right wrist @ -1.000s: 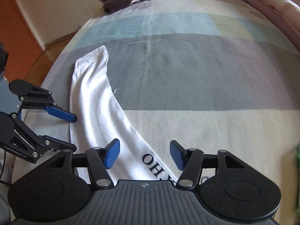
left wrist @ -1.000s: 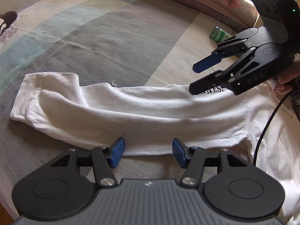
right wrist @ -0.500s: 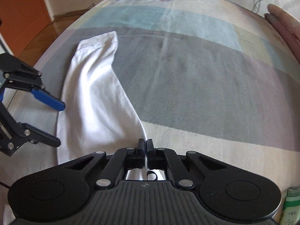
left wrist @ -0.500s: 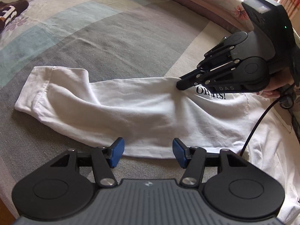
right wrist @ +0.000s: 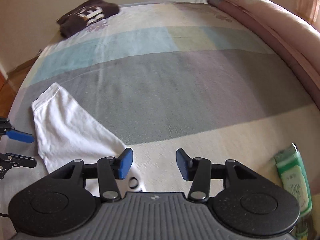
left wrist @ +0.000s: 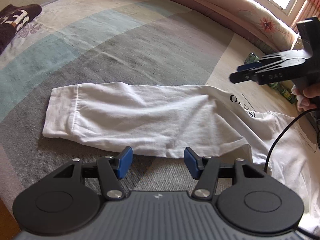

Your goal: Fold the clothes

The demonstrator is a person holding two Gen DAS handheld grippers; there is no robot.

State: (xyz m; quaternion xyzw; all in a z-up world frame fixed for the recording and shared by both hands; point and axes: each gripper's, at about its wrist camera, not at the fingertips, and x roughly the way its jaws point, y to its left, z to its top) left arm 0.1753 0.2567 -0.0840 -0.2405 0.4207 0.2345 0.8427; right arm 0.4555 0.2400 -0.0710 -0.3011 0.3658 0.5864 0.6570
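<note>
Folding the white T-shirt [left wrist: 152, 118] is at the sleeve stage: a long band of cloth lies laid over the body of the shirt on the bed [left wrist: 140, 46], its hemmed end pointing toward the dark brown garment [left wrist: 14, 24] at the far corner. The printed black lettering [left wrist: 243, 106] shows just past the fold.

The left gripper [left wrist: 158, 161] hovers above the near edge of the band, its blue pads apart at a middling width with nothing between them. The right gripper [right wrist: 154, 163] is opening, and its pads press on nothing; the shirt's edge lies below and to its left, not between the jaws. Seen from the left wrist, it hangs clear above the lettering.

Recommendation, as a judgement: before the next fold, each gripper should take a clean pinch on one edge, catching every layer, since a grip on the top layer alone would drag the band askew. Lift both ends level and together. The creases across the band want smoothing first. The trailing black cable [left wrist: 280, 138] lies over the shirt and could snag. The green packet [right wrist: 294, 178] sits apart from the shirt.
</note>
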